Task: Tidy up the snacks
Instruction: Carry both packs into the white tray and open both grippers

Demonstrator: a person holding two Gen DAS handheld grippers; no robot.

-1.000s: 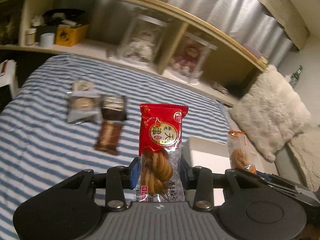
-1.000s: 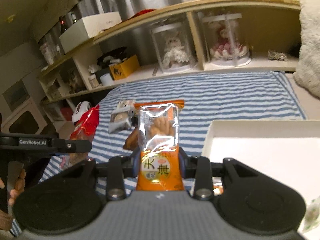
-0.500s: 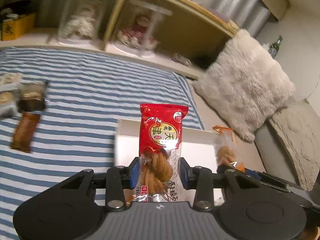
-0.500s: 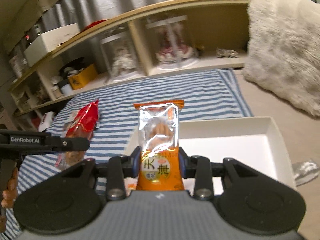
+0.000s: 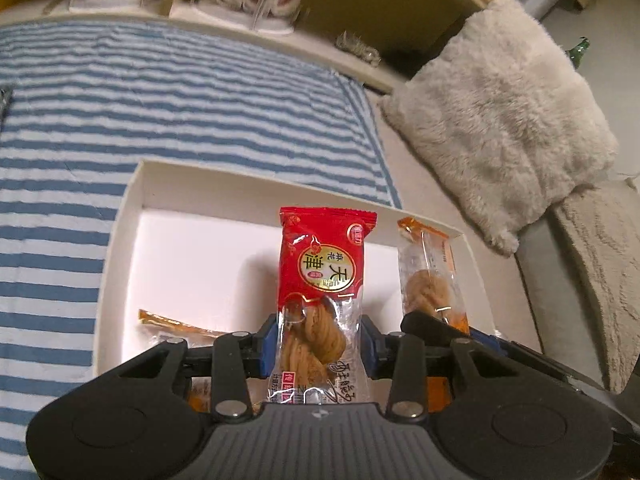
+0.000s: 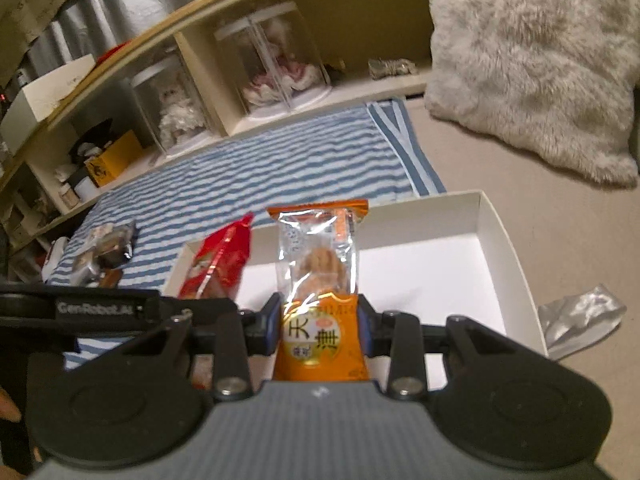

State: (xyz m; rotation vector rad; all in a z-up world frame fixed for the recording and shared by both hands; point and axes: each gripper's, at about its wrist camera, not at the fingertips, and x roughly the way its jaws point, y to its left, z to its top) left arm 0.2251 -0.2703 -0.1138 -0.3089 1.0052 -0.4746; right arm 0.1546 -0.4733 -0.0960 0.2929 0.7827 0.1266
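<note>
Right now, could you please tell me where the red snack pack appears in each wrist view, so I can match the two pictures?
Left wrist: the red pack stands upright at centre, clamped in the left tongs, above the white box.
Right wrist: the red pack shows left of centre, beside the orange pack in the right tongs.
Shared landmark: the white box.

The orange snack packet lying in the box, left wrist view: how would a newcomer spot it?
Find the white box on the striped blanket. The orange packet lies flat near its left wall. Unlike the red packet, no gripper holds it.
</note>
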